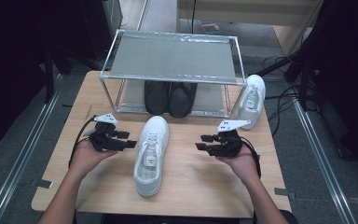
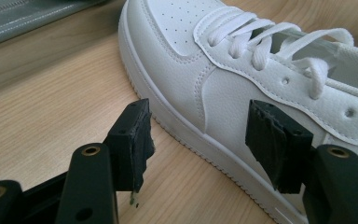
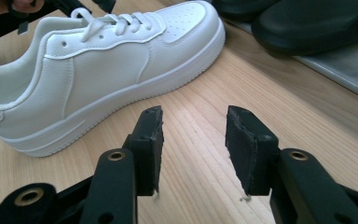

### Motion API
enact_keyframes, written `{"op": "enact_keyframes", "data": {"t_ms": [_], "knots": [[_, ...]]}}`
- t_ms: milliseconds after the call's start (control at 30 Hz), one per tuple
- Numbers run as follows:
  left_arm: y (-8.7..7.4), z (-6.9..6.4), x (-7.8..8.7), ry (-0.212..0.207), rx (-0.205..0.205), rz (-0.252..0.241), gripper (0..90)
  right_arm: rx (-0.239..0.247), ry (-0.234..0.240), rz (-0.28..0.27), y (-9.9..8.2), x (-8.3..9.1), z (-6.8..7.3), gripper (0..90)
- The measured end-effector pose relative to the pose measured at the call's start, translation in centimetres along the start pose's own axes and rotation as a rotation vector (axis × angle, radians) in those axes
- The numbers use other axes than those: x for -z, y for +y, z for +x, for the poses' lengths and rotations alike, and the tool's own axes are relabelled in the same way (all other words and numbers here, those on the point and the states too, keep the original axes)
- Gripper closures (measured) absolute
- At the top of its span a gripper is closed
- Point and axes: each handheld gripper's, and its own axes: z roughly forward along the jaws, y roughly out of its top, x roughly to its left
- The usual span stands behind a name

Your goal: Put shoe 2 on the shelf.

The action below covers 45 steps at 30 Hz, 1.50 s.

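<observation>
Your left hand-held gripper (image 1: 129, 140) sits released, its jaws spread with nothing between them, just beside the flank of the white shoe (image 1: 151, 154) that lies in the middle of the desk (image 1: 200, 186), toe pointing toward the far edge. In the left gripper view the pads (image 2: 135, 140) stand clear of the shoe's side wall, one low by the sole and one level with the eyelets, so they seem lined up to take the upper rather than the sole. Your right hand-held gripper (image 1: 201, 142) is also released, jaws partly apart and empty, facing the shoe's other flank from well apart over bare wood. Holding both from opposite sides looks meant to let you steady the shoe while one grips it. Beyond, a metal shoe rack (image 1: 172, 70) stands along the far edge with a pair of black shoes (image 1: 170, 97) on its lower shelf, toes outward; the top shelf is bare. A second white shoe (image 1: 252, 99) rests beside the rack at the far right corner, probably waiting its turn for the rack
</observation>
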Motion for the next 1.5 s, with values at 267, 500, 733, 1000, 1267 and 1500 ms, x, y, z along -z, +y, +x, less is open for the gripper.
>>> {"op": "enact_keyframes", "data": {"t_ms": [267,500,733,1000,1267,1500], "knots": [[0.0,0.0,-0.1,-0.002,0.002,-0.002,40.9,-0.040,-0.031,-0.013,-0.2,0.8,-1.4,58.6],[0.0,0.1,0.1,0.002,0.003,-0.002,40.9,-0.061,-0.076,-0.012,-0.3,2.1,-2.8,59.4],[0.0,0.0,0.1,0.003,-0.001,-0.008,40.7,-0.081,-0.136,-0.010,-0.2,3.8,-4.9,60.7],[0.0,-0.1,0.3,0.005,-0.006,-0.012,40.7,-0.132,-0.173,-0.003,0.3,5.6,-6.6,61.4],[0.0,-0.1,0.2,0.006,-0.004,-0.003,39.9,-0.123,-0.212,0.026,0.3,6.9,-8.7,62.1],[-0.1,-0.1,0.3,0.012,-0.004,-0.010,39.8,-0.095,-0.267,0.035,1.9,8.9,-10.9,62.7]]}}
